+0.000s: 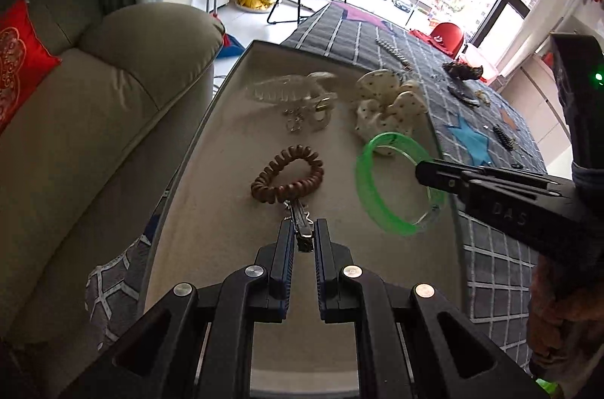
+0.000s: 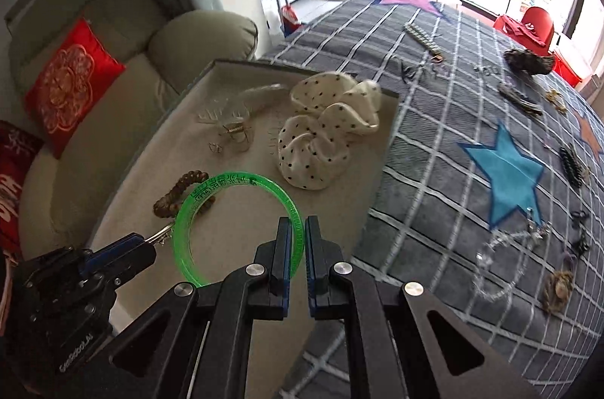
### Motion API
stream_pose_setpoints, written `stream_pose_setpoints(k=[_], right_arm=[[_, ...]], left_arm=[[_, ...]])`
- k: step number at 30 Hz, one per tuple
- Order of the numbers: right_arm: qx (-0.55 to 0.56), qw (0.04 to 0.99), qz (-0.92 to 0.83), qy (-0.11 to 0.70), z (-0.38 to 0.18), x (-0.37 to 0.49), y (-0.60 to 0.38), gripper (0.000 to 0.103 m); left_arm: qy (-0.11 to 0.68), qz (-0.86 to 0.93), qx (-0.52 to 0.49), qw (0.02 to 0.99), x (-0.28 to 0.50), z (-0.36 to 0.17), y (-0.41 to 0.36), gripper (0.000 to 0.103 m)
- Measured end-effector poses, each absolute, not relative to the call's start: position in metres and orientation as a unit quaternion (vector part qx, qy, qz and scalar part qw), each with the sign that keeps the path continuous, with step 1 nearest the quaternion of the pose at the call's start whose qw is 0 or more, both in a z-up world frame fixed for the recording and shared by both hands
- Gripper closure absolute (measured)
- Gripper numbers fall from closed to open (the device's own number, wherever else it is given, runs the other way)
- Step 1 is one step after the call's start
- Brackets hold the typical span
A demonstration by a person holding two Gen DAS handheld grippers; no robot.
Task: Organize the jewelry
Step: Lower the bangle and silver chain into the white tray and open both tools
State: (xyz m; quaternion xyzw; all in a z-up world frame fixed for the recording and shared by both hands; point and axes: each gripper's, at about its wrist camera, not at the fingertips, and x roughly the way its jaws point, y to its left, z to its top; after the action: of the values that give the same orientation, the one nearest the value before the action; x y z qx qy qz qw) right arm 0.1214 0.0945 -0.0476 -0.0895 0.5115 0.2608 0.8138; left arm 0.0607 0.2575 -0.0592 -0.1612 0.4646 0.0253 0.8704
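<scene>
A beige tray (image 1: 211, 210) (image 2: 339, 202) lies on a grey checked cloth. My left gripper (image 1: 303, 229) (image 2: 141, 242) is shut on a silver metal hair clip (image 1: 300, 225) (image 2: 160, 236), held over the tray just in front of a brown bead bracelet (image 1: 287, 178) (image 2: 181, 193). My right gripper (image 2: 298, 229) (image 1: 424, 172) is shut on the rim of a clear green bangle (image 2: 234, 187) (image 1: 372, 180), which hangs above the tray's right half. In the tray also lie a clear claw clip (image 1: 287, 89) (image 2: 226, 114), small silver rings (image 1: 294, 119) (image 2: 215, 147) and a white dotted scrunchie (image 1: 385, 104) (image 2: 324, 131).
Loose pieces lie on the checked cloth (image 2: 434, 142) to the right: a dark clip (image 2: 528, 61), a barrette (image 2: 519, 99), a black comb clip (image 2: 572, 167), a clear chain (image 2: 502, 255), a long beaded strip (image 2: 421, 38). A grey-green sofa (image 1: 94, 119) with a red cushion (image 1: 15, 59) borders the left.
</scene>
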Motion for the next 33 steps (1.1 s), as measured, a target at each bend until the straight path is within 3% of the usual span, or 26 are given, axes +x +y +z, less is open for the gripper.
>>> stream_pose_setpoints(k=[8,25,26,28,30,33], right_arm=[[-0.107,0.808,0.228,0.533,-0.071,0.142,0.109,0.096],[-0.069,0.81,0.234,0.533,-0.062,0.154,0.107,0.094],[-0.063,0.812,0.236,0.531,-0.058,0.153,0.104,0.093],[-0.051,0.818,0.236,0.522,-0.049,0.148,0.097,0.078],[-0.041,0.829,0.234,0.506,-0.039,0.142,0.087,0.045],[-0.028,0.835,0.237,0.495,-0.028,0.133,0.073,0.044]], left_arm=[[0.474,0.037,-0.142,0.868,0.069,-0.069,0.257,0.09],[0.476,0.058,-0.101,0.871,0.063,-0.064,0.245,0.09],[0.477,0.057,-0.102,0.871,0.063,-0.065,0.245,0.09],[0.479,0.058,-0.1,0.87,0.062,-0.064,0.244,0.09],[0.48,0.06,-0.099,0.87,0.062,-0.063,0.243,0.09],[0.477,0.061,-0.096,0.872,0.062,-0.06,0.24,0.09]])
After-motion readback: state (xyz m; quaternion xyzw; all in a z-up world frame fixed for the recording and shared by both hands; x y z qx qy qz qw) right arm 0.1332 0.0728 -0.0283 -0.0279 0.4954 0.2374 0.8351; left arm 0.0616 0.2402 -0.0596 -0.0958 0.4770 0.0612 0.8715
